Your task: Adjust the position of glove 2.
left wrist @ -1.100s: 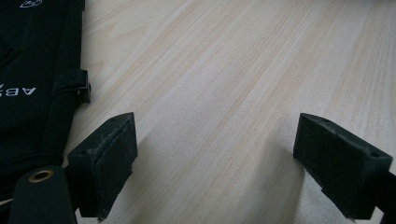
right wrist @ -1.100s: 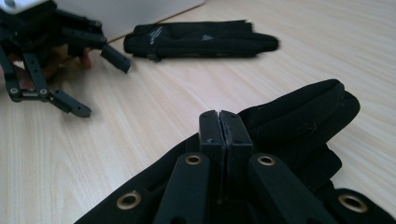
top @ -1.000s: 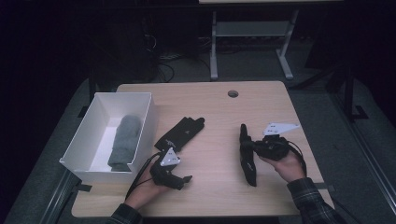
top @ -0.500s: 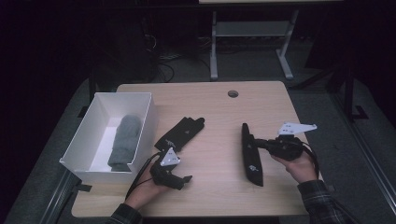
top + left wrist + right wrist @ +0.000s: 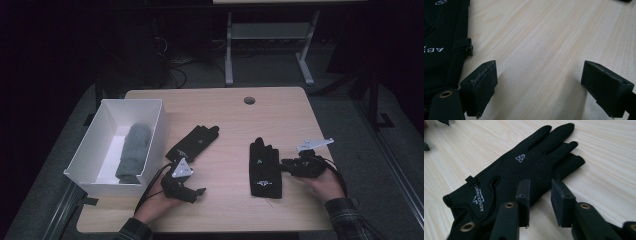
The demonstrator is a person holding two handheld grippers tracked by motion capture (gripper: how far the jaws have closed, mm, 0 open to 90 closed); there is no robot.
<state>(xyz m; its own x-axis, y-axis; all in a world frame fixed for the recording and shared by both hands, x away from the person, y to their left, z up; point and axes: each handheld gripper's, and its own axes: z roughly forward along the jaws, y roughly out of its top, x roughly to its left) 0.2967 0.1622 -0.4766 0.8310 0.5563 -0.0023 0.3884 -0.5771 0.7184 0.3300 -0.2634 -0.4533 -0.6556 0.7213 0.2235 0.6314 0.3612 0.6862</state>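
Hand-held gripper (image 5: 541,87) jaws wide apart over wooden table (image 5: 544,37), black glove (image 5: 441,42) at left

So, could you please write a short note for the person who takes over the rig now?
Right tool: jaws just opened, nothing between them; right black glove lies flat beside it.
Left tool: open, empty, beside the left black glove.
White box at table's left holds a grey glove.
Done: one glove boxed, it seems. Probably left: both black gloves.

Black gloves (image 5: 265,167) (image 5: 193,143), white logos; grey sock (image 5: 134,151); white box (image 5: 155,127).
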